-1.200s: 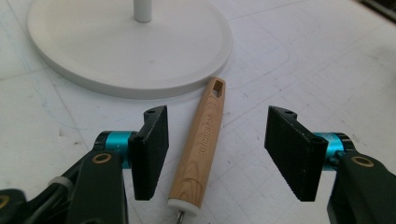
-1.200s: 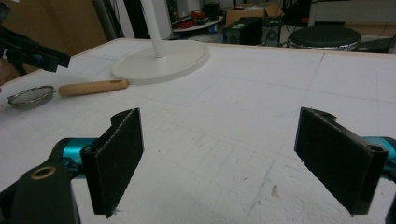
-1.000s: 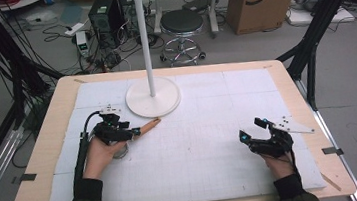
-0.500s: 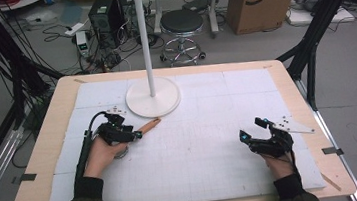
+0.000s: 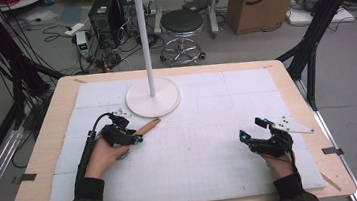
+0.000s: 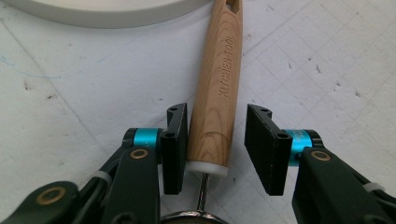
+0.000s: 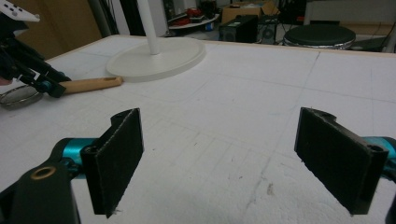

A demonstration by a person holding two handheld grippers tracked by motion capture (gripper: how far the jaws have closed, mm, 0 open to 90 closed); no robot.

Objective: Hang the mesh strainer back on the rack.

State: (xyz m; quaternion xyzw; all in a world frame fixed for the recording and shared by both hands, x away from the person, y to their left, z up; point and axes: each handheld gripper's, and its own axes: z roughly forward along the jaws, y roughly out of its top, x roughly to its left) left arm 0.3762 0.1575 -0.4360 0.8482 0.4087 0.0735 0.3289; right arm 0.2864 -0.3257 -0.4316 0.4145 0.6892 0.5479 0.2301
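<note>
Left gripper view has the left hand-held gripper [image 6: 217, 149] part-open, straddling the strainer's wooden handle [image 6: 218, 93], which runs straight ahead between the jaws, not clamped yet.

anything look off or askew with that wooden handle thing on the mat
Nothing looks damaged or spilled. The wooden-handled strainer lies flat on the white mat, its handle tip close to the coat stand base. The left gripper straddles the handle off-centre: one jaw touches, the other stands clear.
</note>
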